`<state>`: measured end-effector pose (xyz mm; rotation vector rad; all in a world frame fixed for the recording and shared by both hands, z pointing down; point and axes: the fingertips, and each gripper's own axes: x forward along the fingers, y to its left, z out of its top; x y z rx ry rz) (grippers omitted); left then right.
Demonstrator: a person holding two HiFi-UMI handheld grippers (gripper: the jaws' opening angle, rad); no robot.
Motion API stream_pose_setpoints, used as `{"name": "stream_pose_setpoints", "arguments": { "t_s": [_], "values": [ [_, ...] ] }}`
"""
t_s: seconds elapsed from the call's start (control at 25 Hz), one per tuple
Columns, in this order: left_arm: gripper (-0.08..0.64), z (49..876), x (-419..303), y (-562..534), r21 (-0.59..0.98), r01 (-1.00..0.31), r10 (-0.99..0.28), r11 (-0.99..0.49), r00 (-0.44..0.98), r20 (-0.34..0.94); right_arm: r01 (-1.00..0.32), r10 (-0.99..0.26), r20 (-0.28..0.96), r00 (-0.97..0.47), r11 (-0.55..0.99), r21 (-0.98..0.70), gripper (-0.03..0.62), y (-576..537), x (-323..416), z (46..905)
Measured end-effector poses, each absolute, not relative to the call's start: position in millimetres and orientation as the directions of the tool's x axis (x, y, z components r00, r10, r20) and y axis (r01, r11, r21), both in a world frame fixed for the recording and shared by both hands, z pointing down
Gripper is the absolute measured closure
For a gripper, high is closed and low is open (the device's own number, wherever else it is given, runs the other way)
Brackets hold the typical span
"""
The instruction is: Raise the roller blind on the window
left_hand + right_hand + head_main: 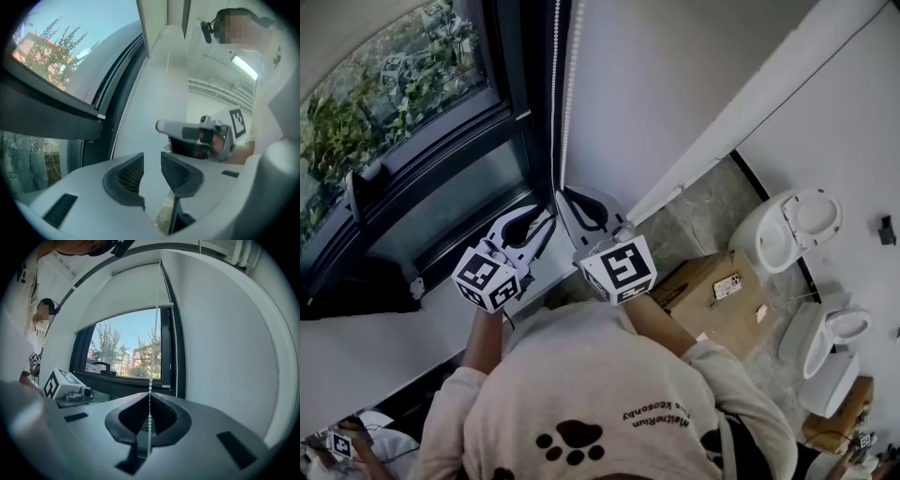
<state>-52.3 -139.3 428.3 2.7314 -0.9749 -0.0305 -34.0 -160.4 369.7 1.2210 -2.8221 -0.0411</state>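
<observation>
We look down over a person's shoulders at a dark-framed window (pixel 441 159). On the floor at 4 o'clock from the two grippers sits a closed cardboard box (pixel 712 292); we cannot see what is in it. Two white toilets (pixel 792 225) stand along the wall at 3 and 4 o'clock, the nearer-to-top one with its lid raised and its bowl showing bare. A black window handle (pixel 104 365) sits at 9 o'clock in the right gripper view.

The roller blind (pixel 126 294) covers the upper part of the glass. Its white bead chain (pixel 156 333) drops from 12 o'clock beside the right side of the frame. The right gripper (pixel 149 409) is clamped together on one strand of it. The left gripper (pixel 151 161), just beside at 9 o'clock in the head view, has its jaws apart; a faint strand runs through the gap, with neither pad pressing on it.
</observation>
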Motion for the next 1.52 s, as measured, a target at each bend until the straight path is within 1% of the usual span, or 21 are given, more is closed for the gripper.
{"name": "stream_pose_setpoints", "arguments": {
  "t_s": [0.16,0.28,0.36,0.56,0.72,0.88,0.96,1.04,1.16,1.36,1.52],
  "values": [
    [0.44,386,-69,-142,0.205,-0.633,-0.641,-0.747,0.767,0.029,-0.732,-0.735,0.045,-0.676,0.678,0.072,0.58,-160,-32,370],
    [0.44,350,-75,-140,0.189,-0.626,-0.641,-0.756,0.767,-0.023,-0.734,-0.738,0.044,-0.673,0.674,0.08,0.58,-162,-30,370],
    [0.44,324,-73,-138,0.172,-0.617,-0.633,-0.768,0.772,-0.06,-0.735,-0.739,0.044,-0.673,0.674,0.076,0.58,-163,-30,370],
    [0.44,266,-56,-139,0.063,-0.599,-0.602,-0.799,0.79,-0.115,-0.73,-0.734,0.04,-0.678,0.679,0.073,0.58,-162,-34,368],
    [0.44,222,-46,-148,0.016,-0.582,-0.576,-0.813,0.801,-0.164,-0.725,-0.729,0.04,-0.683,0.684,0.081,0.58,-159,-37,367],
    [0.442,200,-35,-162,-0.067,-0.594,-0.583,-0.802,0.802,-0.132,-0.722,-0.725,0.038,-0.687,0.688,0.076,0.58,-157,-40,367],
    [0.443,197,-29,-167,-0.079,-0.586,-0.577,-0.806,0.809,-0.112,-0.721,-0.725,0.037,-0.688,0.688,0.076,0.58,-156,-41,367],
    [0.49,198,-25,-170,-0.074,-0.577,-0.571,-0.813,0.816,-0.094,-0.721,-0.725,0.036,-0.688,0.688,0.076,0.58,-156,-41,367],
    [0.537,199,-23,-170,-0.062,-0.564,-0.56,-0.823,0.825,-0.075,-0.722,-0.725,0.036,-0.688,0.688,0.077,0.58,-156,-42,367],
    [0.551,200,-22,-171,-0.056,-0.562,-0.558,-0.825,0.826,-0.072,-0.725,-0.729,0.038,-0.684,0.684,0.08,0.58,-158,-41,368],
    [0.552,212,-21,-174,-0.056,-0.576,-0.573,-0.815,0.817,-0.057,-0.725,-0.729,0.065,-0.681,0.685,0.072,0.58,-159,-41,379]
  ]
}}
